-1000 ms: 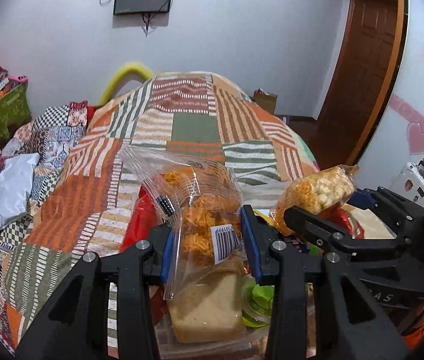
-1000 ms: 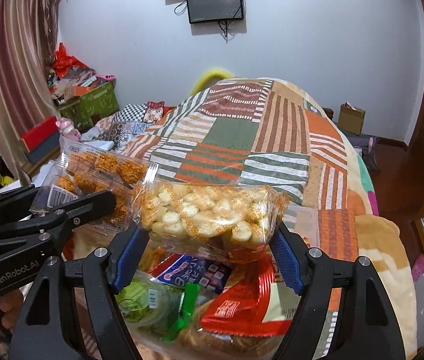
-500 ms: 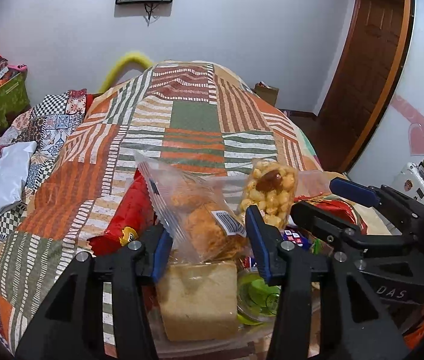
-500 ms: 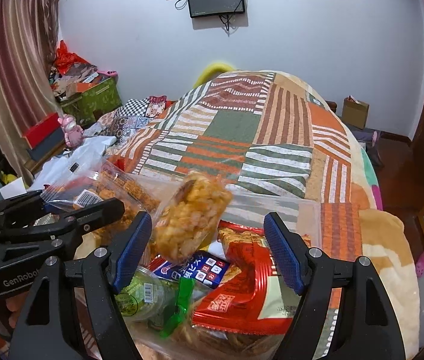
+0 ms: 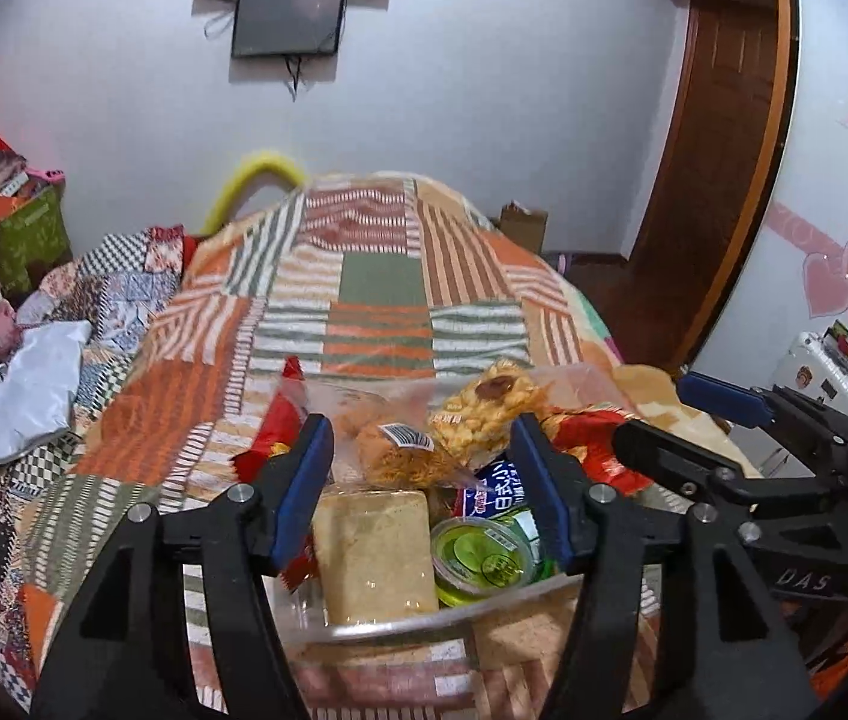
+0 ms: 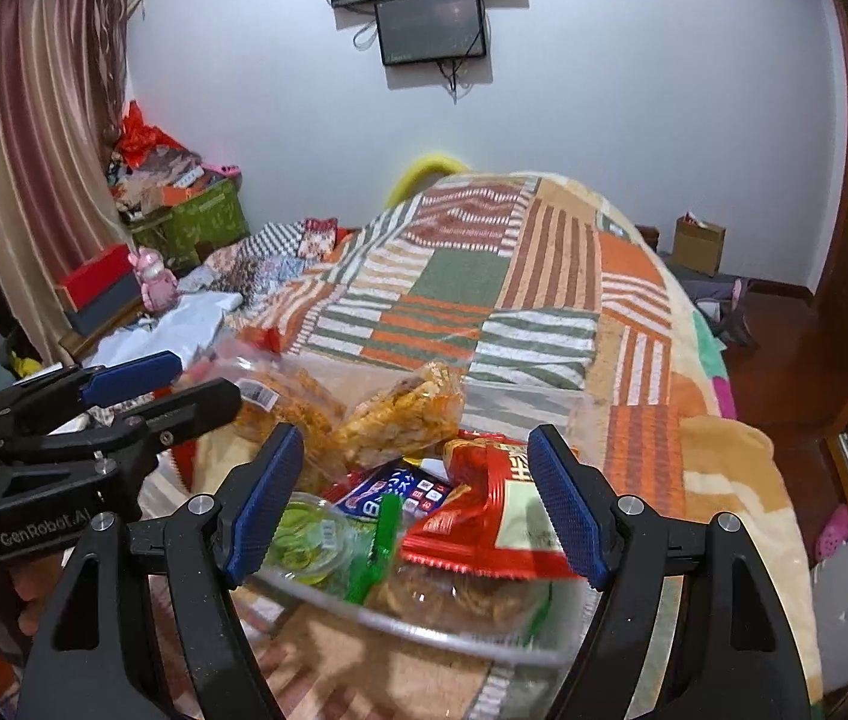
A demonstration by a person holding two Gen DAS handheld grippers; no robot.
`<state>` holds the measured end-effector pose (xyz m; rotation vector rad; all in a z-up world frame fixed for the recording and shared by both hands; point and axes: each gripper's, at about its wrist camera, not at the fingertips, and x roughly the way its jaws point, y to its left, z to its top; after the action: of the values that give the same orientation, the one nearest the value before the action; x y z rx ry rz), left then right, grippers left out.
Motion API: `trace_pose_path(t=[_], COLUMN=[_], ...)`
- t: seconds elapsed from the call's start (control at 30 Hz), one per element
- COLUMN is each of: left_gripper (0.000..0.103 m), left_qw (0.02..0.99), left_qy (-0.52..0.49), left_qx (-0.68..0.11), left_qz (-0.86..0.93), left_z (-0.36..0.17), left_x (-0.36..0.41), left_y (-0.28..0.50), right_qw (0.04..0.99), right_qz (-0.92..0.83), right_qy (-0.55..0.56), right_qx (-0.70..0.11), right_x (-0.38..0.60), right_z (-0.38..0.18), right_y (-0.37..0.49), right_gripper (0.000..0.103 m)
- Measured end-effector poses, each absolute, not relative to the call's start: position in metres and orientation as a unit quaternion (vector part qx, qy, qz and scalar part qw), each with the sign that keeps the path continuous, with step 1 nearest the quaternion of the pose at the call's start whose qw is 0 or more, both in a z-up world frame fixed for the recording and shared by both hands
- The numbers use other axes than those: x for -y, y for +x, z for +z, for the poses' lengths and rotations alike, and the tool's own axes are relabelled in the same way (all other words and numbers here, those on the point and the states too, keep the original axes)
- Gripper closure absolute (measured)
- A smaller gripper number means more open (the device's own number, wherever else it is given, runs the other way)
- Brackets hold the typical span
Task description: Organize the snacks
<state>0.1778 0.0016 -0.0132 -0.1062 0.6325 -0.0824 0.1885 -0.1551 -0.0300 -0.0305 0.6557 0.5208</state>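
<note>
A clear plastic bin (image 5: 424,615) (image 6: 424,630) sits on the patchwork bed, full of snacks. On top lie a clear bag of orange twists (image 5: 405,456) (image 6: 285,402) and a bag of yellow puffs (image 5: 493,414) (image 6: 399,420). Below are a tan block (image 5: 372,552), a green cup (image 5: 481,558) (image 6: 303,534), a blue packet (image 6: 405,489) and a red packet (image 6: 508,516). My left gripper (image 5: 424,480) is open and empty above the bin. My right gripper (image 6: 411,498) is open and empty beside it.
The patchwork quilt (image 5: 375,300) covers the bed ahead. White bag (image 5: 9,396) and clutter lie at the left. A wooden door (image 5: 718,150) stands at the right. A monitor (image 6: 430,24) hangs on the far wall.
Both grippers opened and let go of their bags. The orange twists and the yellow puffs dropped onto the pile in the bin. Both grippers drew back a little.
</note>
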Motion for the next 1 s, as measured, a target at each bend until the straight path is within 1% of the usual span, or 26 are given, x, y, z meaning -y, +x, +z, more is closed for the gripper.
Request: trace_pose_path(t=[0.33,0.43,0.5,0.53,0.6,0.67,0.8,0.83,0.87,1.0], left_gripper=[0.041,0.040,0.036,0.033,0.029,0.022,0.018,0.015,0.013,0.009], left_qw=[0.965,0.970,0.973,0.975,0.979,0.980,0.982,0.983,0.984,0.986], left_qy=[-0.053,-0.047,-0.042,-0.039,-0.034,-0.035,-0.040,-0.038,-0.036,-0.030], left_qx=[-0.255,-0.237,-0.224,-0.215,-0.201,-0.193,-0.182,-0.178,-0.174,-0.164], left_qz=[-0.034,-0.032,-0.031,-0.030,-0.023,-0.023,-0.022,-0.019,-0.016,-0.010], left_z=[0.026,0.035,0.040,0.042,0.047,0.051,0.057,0.058,0.058,0.058], left_x=[-0.003,0.000,0.001,0.002,0.004,0.005,0.004,0.004,0.005,0.007], left_y=[0.116,0.096,0.083,0.076,0.063,0.053,0.037,0.033,0.031,0.024], right_qw=[0.931,0.935,0.939,0.941,0.946,0.948,0.952,0.953,0.955,0.960], right_qz=[0.245,0.244,0.241,0.239,0.233,0.231,0.224,0.219,0.216,0.203], right_qy=[0.004,0.004,0.003,0.003,0.002,0.003,0.004,0.001,0.000,-0.002], right_qx=[-0.272,-0.257,-0.244,-0.239,-0.227,-0.220,-0.210,-0.207,-0.204,-0.192], right_x=[0.175,0.178,0.179,0.180,0.181,0.181,0.181,0.181,0.180,0.182], right_z=[0.008,0.018,0.024,0.026,0.031,0.034,0.036,0.036,0.036,0.037], right_y=[0.141,0.125,0.114,0.109,0.099,0.091,0.081,0.079,0.077,0.068], right_gripper=[0.028,0.027,0.020,0.019,0.018,0.017,0.013,0.012,0.010,0.003])
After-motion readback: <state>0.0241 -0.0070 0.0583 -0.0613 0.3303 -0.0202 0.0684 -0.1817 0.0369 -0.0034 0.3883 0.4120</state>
